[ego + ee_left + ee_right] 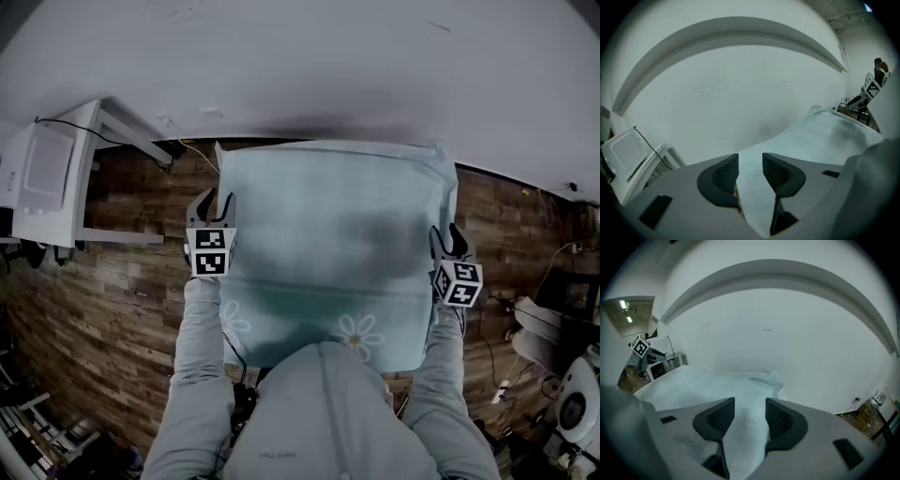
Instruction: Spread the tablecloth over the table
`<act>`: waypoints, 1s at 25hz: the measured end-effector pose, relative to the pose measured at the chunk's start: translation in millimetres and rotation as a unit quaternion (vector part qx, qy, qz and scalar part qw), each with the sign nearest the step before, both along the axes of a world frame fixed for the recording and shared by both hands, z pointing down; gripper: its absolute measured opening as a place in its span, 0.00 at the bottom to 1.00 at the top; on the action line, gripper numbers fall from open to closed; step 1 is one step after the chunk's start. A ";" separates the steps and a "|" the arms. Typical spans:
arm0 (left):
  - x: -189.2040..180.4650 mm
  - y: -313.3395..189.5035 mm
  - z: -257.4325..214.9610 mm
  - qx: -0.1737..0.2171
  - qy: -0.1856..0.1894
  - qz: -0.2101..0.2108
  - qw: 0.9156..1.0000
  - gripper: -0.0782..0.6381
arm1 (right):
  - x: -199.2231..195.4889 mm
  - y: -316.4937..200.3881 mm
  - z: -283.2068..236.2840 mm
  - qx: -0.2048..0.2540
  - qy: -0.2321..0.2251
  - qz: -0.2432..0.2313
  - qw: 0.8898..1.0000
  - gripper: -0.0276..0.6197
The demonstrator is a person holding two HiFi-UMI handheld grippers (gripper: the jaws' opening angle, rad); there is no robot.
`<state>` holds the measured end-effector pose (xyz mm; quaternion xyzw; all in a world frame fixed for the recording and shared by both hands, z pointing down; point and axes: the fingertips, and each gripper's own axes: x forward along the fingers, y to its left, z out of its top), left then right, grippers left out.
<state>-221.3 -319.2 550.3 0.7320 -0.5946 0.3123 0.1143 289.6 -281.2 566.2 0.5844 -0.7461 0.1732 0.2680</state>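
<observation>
A pale blue-green tablecloth (328, 225) with daisy prints (359, 335) along its near hem lies flat over the table and hides the tabletop. My left gripper (214, 201) is at the cloth's left edge and my right gripper (448, 236) at its right edge. In the left gripper view the jaws (750, 161) stand apart, with the cloth's edge (754, 197) running through the gap untouched by the pads. The right gripper (750, 406) is likewise open, and the cloth (708, 380) lies between and beyond its jaws. The far right corner (771, 377) is bunched up.
A white wall (328, 66) runs just behind the table. A white shelf unit (56, 173) with a cable stands on the wooden floor (103, 281) at the left. Cables and white equipment (562, 375) crowd the floor at the right.
</observation>
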 end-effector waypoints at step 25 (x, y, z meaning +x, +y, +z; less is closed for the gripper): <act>99.7 196.4 105.7 -0.138 0.035 0.096 0.985 0.34 | -38.5 203.4 89.6 -0.124 -0.009 0.007 0.992 0.34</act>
